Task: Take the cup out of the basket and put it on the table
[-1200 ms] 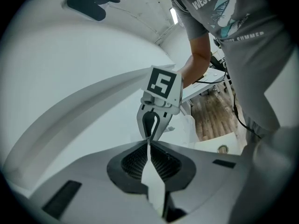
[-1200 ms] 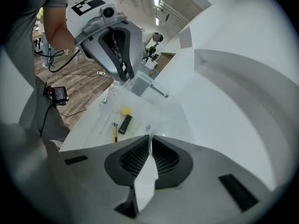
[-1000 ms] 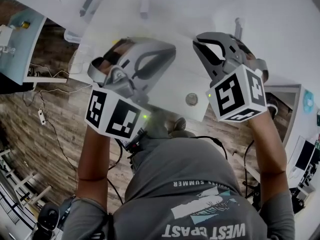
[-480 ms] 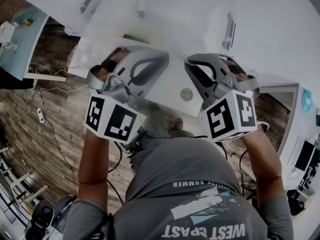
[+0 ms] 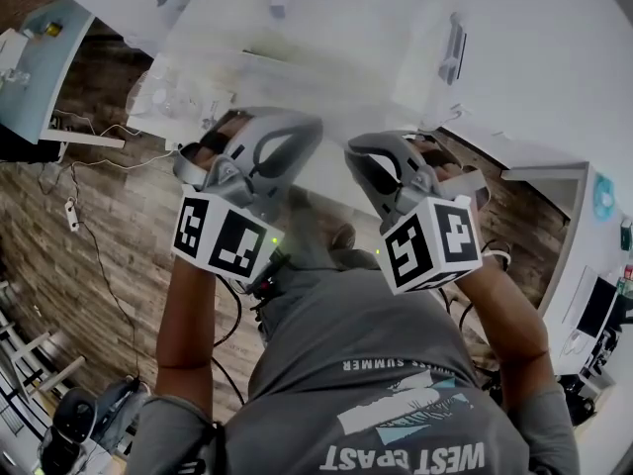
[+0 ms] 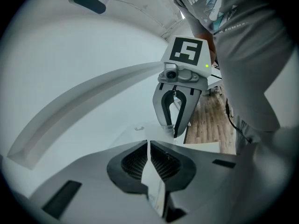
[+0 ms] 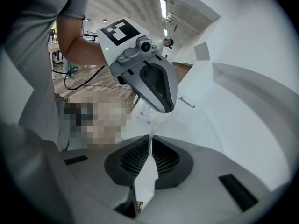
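No cup shows clearly in any view. In the head view my left gripper (image 5: 305, 132) and right gripper (image 5: 356, 158) are held close together above the near edge of the white table (image 5: 346, 28), their tips turned toward each other. Each is shut on an edge of a thin see-through sheet (image 6: 152, 174), which also shows in the right gripper view (image 7: 145, 176). Whether it is a bag or a clear container I cannot tell. From the left gripper view the right gripper (image 6: 171, 129) faces me, pinching the same hazy material. The right gripper view shows the left gripper (image 7: 162, 107) opposite.
A clear boxy container (image 5: 173, 97) with small items sits at the table's left end. A pale bar-like object (image 5: 453, 47) lies further back on the table. The wooden floor (image 5: 59, 245), with cables on it, lies below and to the left. The person's torso is close behind both grippers.
Both grippers have come nearer to the person's body and closer together. The right one has shifted left and down in the head view. The table has slid away toward the top.
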The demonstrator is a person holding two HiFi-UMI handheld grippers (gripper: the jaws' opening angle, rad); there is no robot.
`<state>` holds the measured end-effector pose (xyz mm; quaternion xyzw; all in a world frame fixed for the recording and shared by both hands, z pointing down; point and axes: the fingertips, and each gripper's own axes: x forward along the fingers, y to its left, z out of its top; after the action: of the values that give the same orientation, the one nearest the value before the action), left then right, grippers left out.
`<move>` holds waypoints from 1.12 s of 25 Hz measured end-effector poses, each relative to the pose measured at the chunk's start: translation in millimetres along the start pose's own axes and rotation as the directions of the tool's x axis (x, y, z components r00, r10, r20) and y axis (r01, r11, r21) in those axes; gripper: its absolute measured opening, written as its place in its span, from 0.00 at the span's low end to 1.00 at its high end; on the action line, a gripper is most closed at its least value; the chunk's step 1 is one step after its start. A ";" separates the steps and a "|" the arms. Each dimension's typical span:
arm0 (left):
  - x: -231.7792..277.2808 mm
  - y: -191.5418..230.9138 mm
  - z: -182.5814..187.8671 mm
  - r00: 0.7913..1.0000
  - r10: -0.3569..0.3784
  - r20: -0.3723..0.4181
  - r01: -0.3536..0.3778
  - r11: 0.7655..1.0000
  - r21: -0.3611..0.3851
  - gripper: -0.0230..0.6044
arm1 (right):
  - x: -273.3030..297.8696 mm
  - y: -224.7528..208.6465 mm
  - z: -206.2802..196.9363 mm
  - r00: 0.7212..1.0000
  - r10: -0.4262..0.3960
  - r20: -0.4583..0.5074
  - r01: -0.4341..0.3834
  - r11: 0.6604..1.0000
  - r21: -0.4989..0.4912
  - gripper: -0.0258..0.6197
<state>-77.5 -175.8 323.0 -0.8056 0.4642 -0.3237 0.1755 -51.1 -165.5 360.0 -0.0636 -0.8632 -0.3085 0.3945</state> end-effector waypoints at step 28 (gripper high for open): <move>14.8 -59.5 -128.5 0.999 -0.014 -0.036 0.005 0.970 -0.241 0.06 | 150.3 77.7 -74.8 0.921 0.280 -0.271 -0.295 0.955 -0.014 0.09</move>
<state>-122.5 -156.1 456.7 -0.8168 0.4995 -0.2809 0.0661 -78.0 -166.9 543.0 -0.1583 -0.7750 -0.2764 0.5458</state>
